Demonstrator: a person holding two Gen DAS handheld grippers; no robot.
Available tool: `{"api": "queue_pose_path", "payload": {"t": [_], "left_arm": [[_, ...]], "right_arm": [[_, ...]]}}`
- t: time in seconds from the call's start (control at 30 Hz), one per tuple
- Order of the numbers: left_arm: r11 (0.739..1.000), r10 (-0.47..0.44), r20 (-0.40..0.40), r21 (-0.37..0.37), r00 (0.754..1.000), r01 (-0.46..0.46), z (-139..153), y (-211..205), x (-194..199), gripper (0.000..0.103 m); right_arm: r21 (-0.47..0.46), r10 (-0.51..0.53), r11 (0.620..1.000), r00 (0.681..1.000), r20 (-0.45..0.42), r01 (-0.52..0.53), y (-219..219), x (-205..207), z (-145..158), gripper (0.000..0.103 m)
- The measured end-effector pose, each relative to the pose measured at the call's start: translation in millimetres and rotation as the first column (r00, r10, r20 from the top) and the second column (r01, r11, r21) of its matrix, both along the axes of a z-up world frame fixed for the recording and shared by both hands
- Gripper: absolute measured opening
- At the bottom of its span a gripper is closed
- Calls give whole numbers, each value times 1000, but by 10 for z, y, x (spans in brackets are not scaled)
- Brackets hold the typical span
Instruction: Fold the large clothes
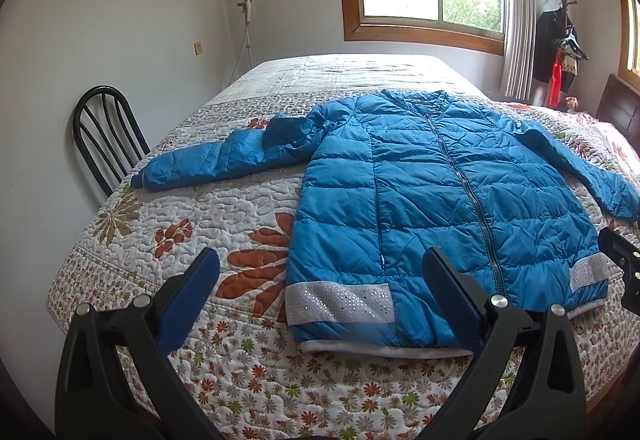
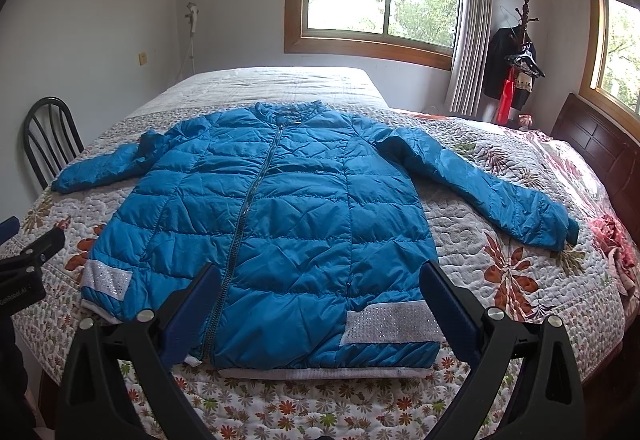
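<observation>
Lying zipped flat near your bed's [image 1: 120,272] front edge, the blue quilted puffer jacket [image 2: 280,220]; your left hand-held gripper [image 1: 320,268] and right hand-held gripper [image 2: 320,276] both gape wide, holding nothing.

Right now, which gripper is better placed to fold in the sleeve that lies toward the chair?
Left. The left gripper hangs open over that side's hem, nearer the sleeve by the chair; the right gripper would probably have to cross the jacket.

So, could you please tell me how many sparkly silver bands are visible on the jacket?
2. One silver band sits near the hem on the right front panel of the blue jacket; the other band sits near the hem on the left panel. Any on the back are hidden.
</observation>
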State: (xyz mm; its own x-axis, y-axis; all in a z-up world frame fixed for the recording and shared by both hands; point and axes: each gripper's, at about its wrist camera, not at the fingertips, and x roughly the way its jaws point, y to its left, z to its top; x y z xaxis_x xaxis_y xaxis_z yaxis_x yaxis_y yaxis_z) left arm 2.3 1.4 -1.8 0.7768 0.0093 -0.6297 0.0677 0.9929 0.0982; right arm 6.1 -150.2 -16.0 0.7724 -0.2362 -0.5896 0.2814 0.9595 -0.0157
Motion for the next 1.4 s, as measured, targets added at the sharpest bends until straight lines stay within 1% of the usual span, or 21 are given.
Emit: {"api": "queue_pose_path", "payload": {"t": [1.4], "left_arm": [[1000,4,-13,0,1000,-4,-33,64,35,100]], "right_arm": [[0,-4,1000,1000,-3,4,-1,12,-10,99]]}}
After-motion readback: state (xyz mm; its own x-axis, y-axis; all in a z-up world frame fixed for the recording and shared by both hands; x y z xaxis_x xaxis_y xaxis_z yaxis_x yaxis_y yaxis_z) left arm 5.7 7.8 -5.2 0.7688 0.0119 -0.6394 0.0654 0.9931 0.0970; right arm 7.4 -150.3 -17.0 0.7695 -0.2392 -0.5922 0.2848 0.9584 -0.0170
